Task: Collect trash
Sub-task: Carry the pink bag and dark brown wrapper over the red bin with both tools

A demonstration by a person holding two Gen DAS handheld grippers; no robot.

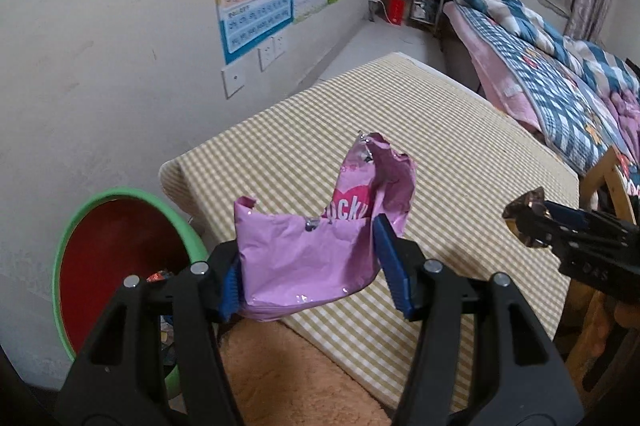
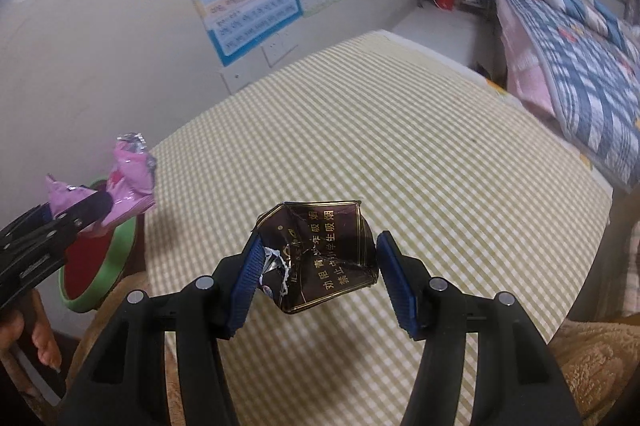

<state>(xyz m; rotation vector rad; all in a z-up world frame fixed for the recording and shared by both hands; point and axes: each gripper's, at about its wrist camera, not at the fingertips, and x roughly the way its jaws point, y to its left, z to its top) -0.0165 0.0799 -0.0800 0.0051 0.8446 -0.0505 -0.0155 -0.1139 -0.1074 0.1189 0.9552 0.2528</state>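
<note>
- Checked mattress [image 2: 360, 130] by the wall looks bare of litter; a green bin [image 1: 132, 195] stands at its corner with some scraps already inside.
- Left gripper [image 1: 308, 262] pinches a pink wrapper [image 1: 316, 250], held up near the bin.
- Right gripper [image 2: 316, 272] pinches a crushed dark pack [image 2: 320, 258] above the mattress.
- Both pieces are collected; dropping them in the bin remains.

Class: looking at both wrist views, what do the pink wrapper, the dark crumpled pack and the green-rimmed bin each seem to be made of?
Pink wrapper: likely thin plastic film with a foil lining; it looks glossy, with silver showing at the torn edges.
Dark crumpled pack: probably coated card or paper; it holds sharp creases, has a sheen and carries gold print.
Green-rimmed bin: seemingly moulded plastic, smooth, with an even rim and a red inside.
</note>
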